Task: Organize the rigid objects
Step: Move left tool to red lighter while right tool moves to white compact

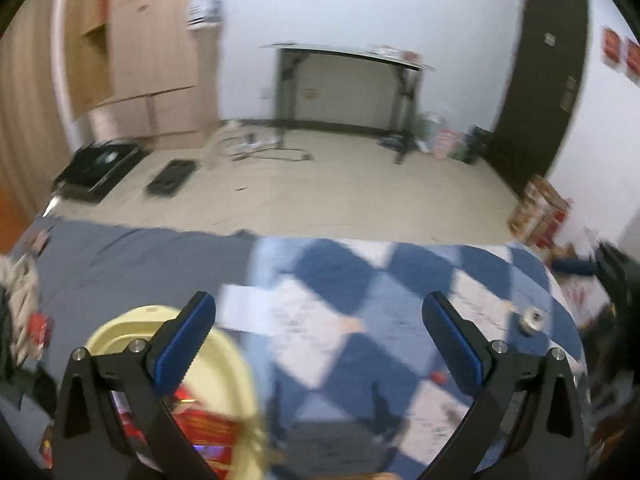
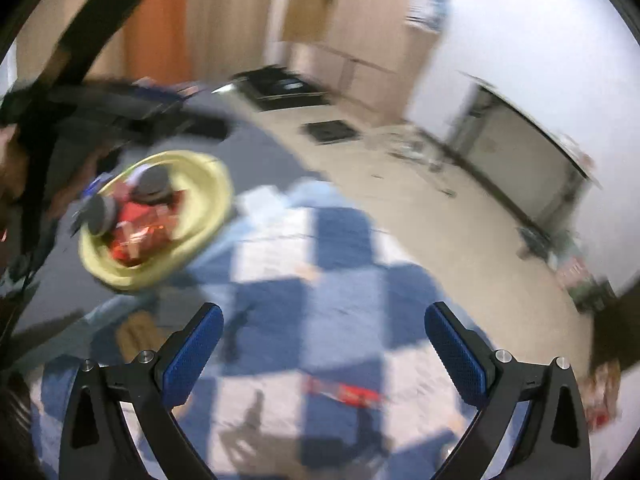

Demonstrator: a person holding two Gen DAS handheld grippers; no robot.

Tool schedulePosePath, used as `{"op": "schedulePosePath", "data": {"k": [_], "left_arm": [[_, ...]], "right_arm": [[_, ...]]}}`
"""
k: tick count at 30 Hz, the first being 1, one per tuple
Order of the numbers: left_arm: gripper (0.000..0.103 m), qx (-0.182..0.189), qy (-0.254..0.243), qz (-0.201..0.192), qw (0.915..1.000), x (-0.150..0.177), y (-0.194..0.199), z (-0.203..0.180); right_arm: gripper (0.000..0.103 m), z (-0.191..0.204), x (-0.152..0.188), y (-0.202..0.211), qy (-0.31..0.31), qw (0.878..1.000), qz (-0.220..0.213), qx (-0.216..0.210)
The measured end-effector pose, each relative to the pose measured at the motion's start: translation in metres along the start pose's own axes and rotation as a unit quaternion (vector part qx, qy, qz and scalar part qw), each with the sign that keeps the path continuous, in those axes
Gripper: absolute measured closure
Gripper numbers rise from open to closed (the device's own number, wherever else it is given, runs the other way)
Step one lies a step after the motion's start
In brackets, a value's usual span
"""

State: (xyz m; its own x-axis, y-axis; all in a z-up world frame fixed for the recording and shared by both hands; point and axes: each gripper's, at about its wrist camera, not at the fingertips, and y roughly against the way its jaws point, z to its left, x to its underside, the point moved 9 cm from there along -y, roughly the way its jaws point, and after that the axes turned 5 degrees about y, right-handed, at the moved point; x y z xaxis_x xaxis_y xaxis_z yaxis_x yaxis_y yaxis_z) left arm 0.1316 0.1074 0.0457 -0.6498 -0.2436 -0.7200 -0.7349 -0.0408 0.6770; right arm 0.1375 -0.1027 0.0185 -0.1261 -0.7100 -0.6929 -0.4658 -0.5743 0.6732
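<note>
Two claws hung wide apart over a blue and white checked blanket [image 2: 344, 240], and neither one held a thing. The left gripper [image 1: 318, 340] was just above a yellow bowl [image 1: 236, 384] full of red packets [image 2: 140, 228]. The right gripper [image 2: 322, 344] was above a red wrapper [image 2: 344, 392] lying on the blanket.

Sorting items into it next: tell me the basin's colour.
Pale yellow. The basin shows best in the right wrist view.
</note>
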Motion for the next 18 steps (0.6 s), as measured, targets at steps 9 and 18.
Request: {"op": "schedulePosePath", "data": {"k": [9, 18], "left_arm": [[0.000, 0.043, -0.090, 0.069, 0.9926, 0.078, -0.043, -0.091], [0.000, 0.068, -0.089, 0.080, 0.9905, 0.094, -0.050, -0.104]], "right_arm": [[0.000, -0.084, 0.130, 0.026, -0.127, 0.990, 0.024, 0.061], [0.000, -0.106, 0.163, 0.029, -0.144, 0.987, 0.052, 0.052]]}}
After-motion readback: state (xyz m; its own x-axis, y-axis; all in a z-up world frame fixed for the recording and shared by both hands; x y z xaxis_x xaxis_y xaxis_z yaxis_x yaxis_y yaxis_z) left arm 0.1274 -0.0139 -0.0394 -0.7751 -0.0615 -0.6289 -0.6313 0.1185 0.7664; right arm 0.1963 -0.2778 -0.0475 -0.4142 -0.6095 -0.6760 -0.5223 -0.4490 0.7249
